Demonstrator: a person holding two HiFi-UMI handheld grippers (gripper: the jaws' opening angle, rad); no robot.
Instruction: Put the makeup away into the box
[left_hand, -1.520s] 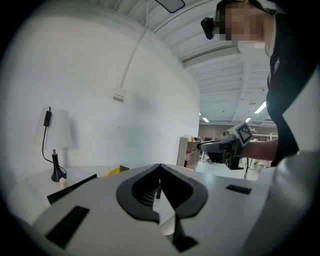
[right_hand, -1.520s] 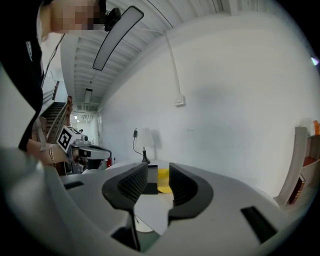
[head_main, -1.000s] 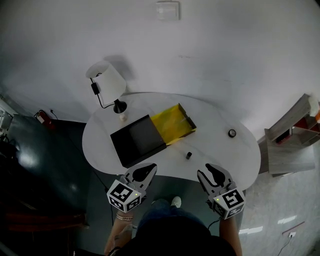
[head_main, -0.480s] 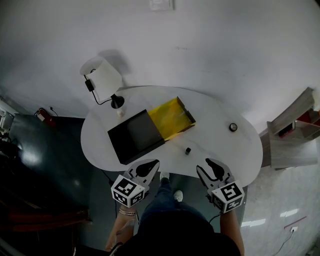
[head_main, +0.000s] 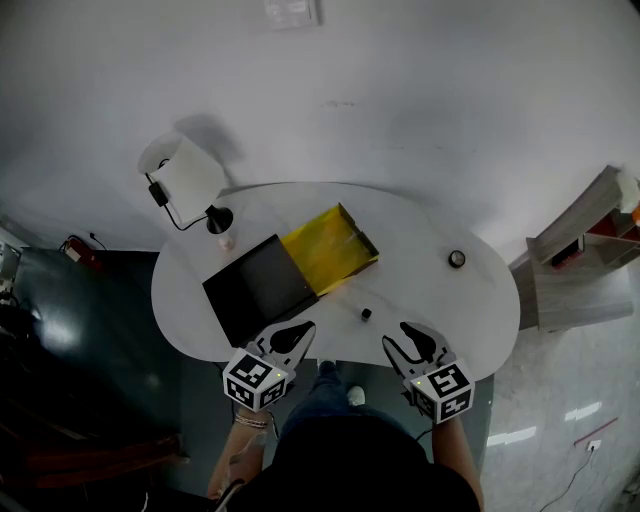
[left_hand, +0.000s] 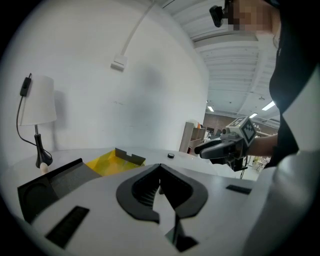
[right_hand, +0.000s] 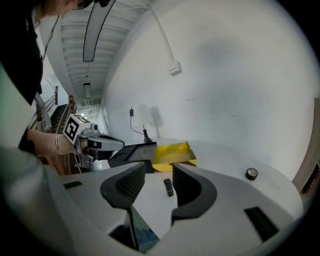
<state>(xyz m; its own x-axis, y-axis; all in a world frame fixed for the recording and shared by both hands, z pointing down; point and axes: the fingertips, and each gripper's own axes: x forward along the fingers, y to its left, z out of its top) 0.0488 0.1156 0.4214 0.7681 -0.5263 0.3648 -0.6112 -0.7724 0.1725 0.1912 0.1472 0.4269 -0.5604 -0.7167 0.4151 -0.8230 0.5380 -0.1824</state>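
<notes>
The white table (head_main: 430, 290) is carrying a black tray (head_main: 255, 288) and a yellow box (head_main: 325, 250), which are lying corner to corner and touching near the middle of its far half. A lamp (head_main: 185, 175) is standing at the far left edge, with a small pale bottle (head_main: 227, 241) just beside its foot. The makeup is sitting outside the box: a small black tube (head_main: 366, 314) is lying on the bare table near the front edge, and a round dark pot (head_main: 457, 259) is resting well apart from it, toward the right end.

Both tools are hovering over the near edge of the table. The left tool (head_main: 298, 332) is keeping its jaw tips together with nothing between them, and is pointing toward the near corner of the black tray. The right tool (head_main: 403, 336) is standing apart, its jaws having just been opening; the black tube is showing through the gap in the right gripper view, but it is lying beyond the tips and nothing is gripped.
</notes>
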